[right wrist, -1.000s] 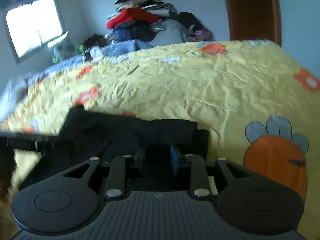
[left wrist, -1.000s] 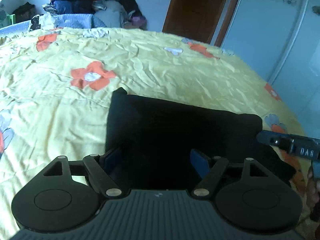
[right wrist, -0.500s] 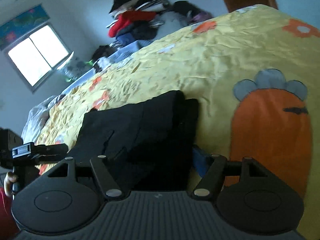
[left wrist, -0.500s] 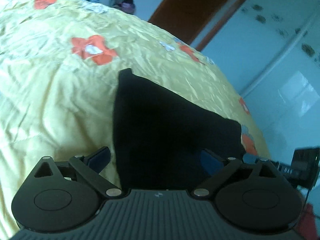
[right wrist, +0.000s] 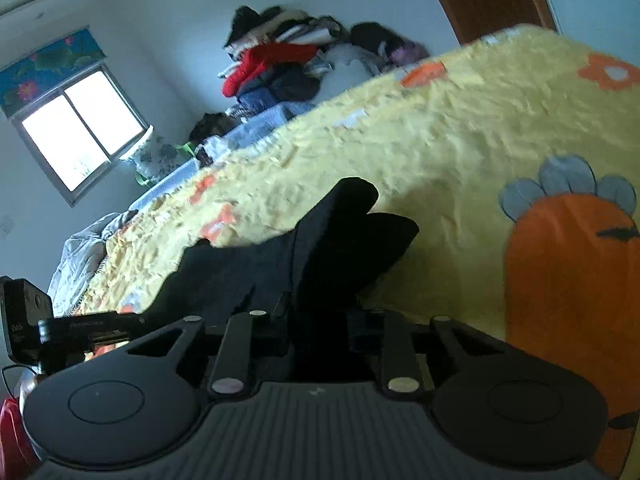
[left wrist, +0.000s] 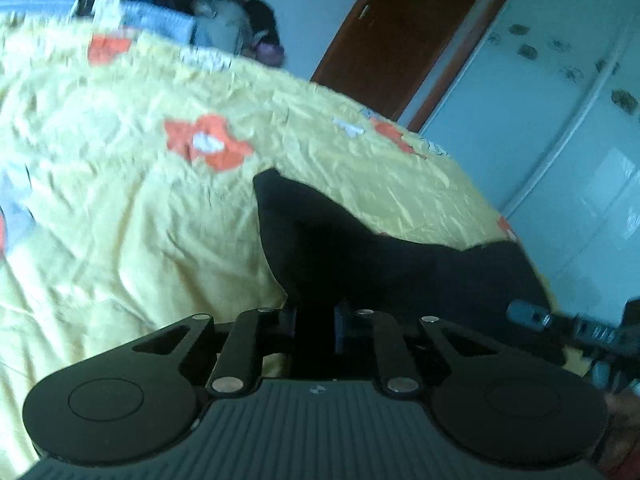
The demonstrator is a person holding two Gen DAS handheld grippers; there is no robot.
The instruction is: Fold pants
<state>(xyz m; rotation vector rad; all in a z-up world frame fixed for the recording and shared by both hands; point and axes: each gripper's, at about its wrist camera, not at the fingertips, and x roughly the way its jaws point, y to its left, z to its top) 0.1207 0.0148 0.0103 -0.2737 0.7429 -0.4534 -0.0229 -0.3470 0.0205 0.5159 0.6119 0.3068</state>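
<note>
Black folded pants (left wrist: 360, 256) lie on a yellow flowered bedspread (left wrist: 120, 220). My left gripper (left wrist: 316, 322) is at their near left edge, its jaws closing with black cloth pinched between the pads. The cloth rises in a ridge toward it. In the right wrist view, my right gripper (right wrist: 320, 320) is at the near right edge of the pants (right wrist: 340, 240), also closing with cloth between its pads. Each gripper shows in the other's view: the right gripper (left wrist: 560, 324) at lower right, the left gripper (right wrist: 92, 326) at lower left.
A heap of clothes (right wrist: 280, 64) is piled at the far end of the bed. A brown door (left wrist: 400, 40) and a pale wardrobe (left wrist: 560, 120) stand beyond the bed. A window (right wrist: 80, 136) is on the far left wall. The bedspread (right wrist: 440, 152) spreads wide around the pants.
Both grippers' jaws spread wide around the near edge of the pants, then closed on the cloth. Both views have tilted, and the pants' near edge now bunches up toward the pads.
</note>
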